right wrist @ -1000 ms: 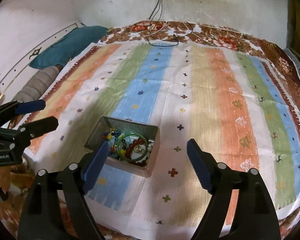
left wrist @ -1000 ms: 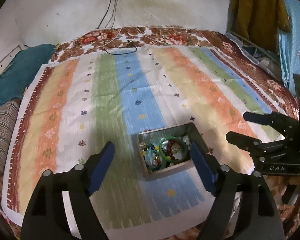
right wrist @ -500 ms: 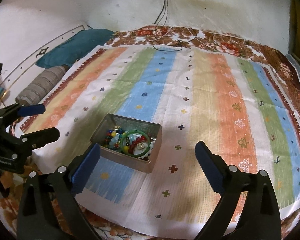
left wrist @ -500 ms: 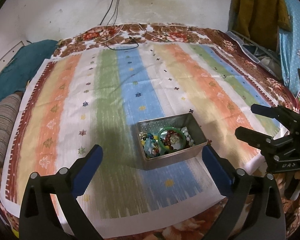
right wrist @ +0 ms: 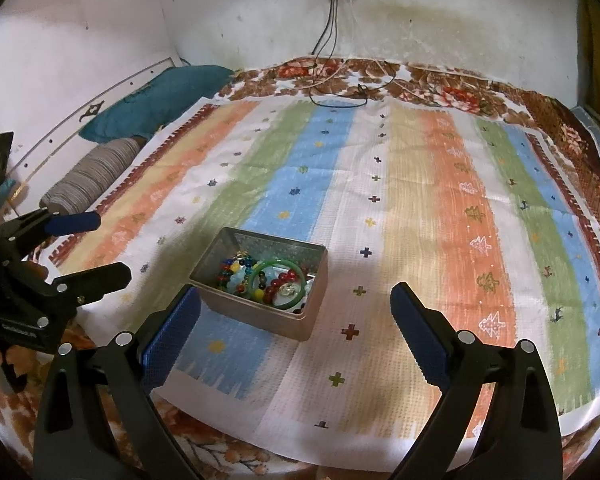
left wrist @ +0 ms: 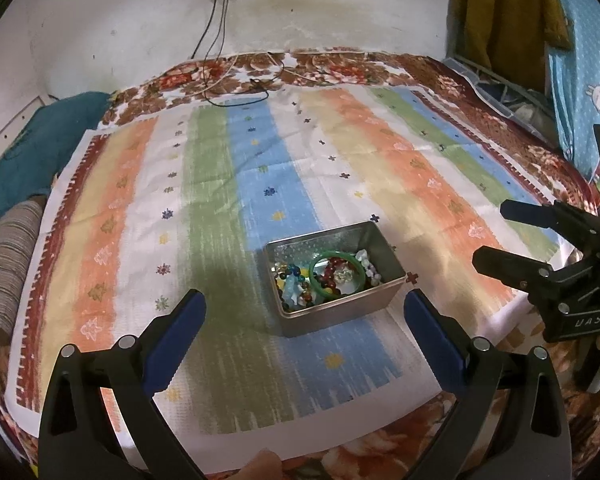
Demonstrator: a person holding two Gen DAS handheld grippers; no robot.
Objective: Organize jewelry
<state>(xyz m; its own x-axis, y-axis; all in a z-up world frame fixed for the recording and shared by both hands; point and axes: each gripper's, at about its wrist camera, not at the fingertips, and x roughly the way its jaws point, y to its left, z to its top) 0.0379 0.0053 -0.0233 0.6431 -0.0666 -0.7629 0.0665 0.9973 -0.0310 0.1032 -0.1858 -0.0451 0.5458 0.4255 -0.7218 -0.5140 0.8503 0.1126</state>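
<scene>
A silver metal tin (left wrist: 340, 312) sits on the striped cloth near the bed's front edge; it also shows in the right wrist view (right wrist: 260, 312). Inside it lie a green bangle (left wrist: 337, 276) and several bead bracelets (left wrist: 296, 284). The bangle (right wrist: 277, 282) and the beads (right wrist: 236, 270) show in the right wrist view too. My left gripper (left wrist: 304, 314) is open and empty, just short of the tin. My right gripper (right wrist: 296, 304) is open and empty, just short of the tin and to its right. Each gripper shows in the other's view, the right one (left wrist: 496, 232) and the left one (right wrist: 100, 248).
A striped, multicoloured cloth (left wrist: 220, 200) covers a floral bedspread (left wrist: 340, 64). A teal pillow (right wrist: 160, 96) and a striped bolster (right wrist: 88, 180) lie at the left. Cables (left wrist: 236, 92) hang from a wall socket onto the far edge. Clothes (left wrist: 500, 12) hang at the right.
Both grippers have pulled back from the tin and risen, so the tin looks smaller and the bed's front edge is in view. The jaws stay open.
</scene>
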